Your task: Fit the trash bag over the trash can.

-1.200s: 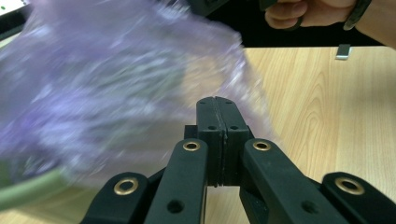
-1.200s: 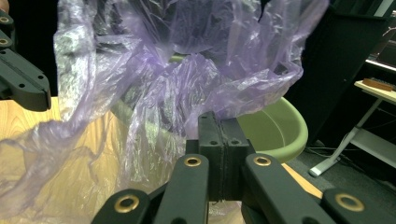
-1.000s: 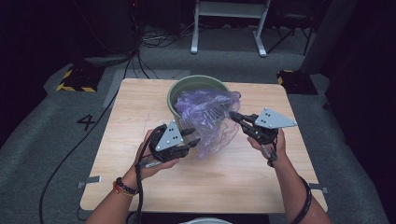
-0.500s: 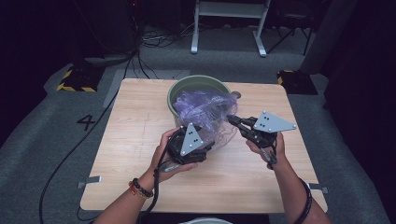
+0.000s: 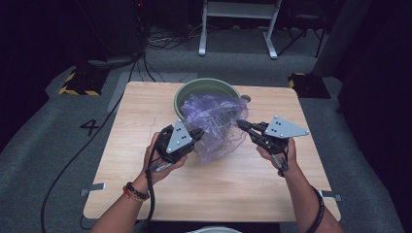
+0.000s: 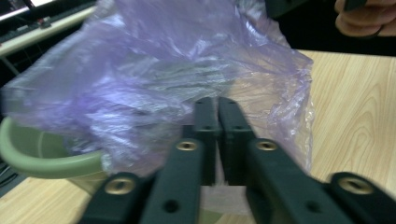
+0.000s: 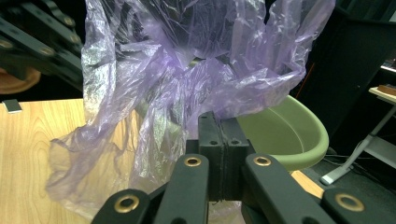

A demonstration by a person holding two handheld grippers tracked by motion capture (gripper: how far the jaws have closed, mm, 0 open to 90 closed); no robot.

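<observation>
A crumpled, see-through purple bag (image 5: pixel 214 121) hangs out of a green bowl (image 5: pixel 194 90) and sags onto the wooden table (image 5: pixel 218 189). My left gripper (image 5: pixel 198 134) is at the bag's left edge. Its jaws have just been closing and now pinch a fold of the film (image 6: pixel 140 79); the left gripper (image 6: pixel 217 112) has its pads almost touching. My right gripper (image 5: pixel 241 124) holds the bag's right edge, shut on the film (image 7: pixel 187 70), and the right gripper (image 7: pixel 223 128) has its pads pressed together.
The bowl's rim (image 7: pixel 289 135) stands at the table's far side. Bare wood lies in front of both hands. Beyond the table are a grey floor, cables (image 5: pixel 145 63) and a white stand's legs (image 5: pixel 238 29).
The left gripper reached right into the bag half a second ago, then drew back left, with its jaws closer together. The right gripper stayed put, holding the bag.
</observation>
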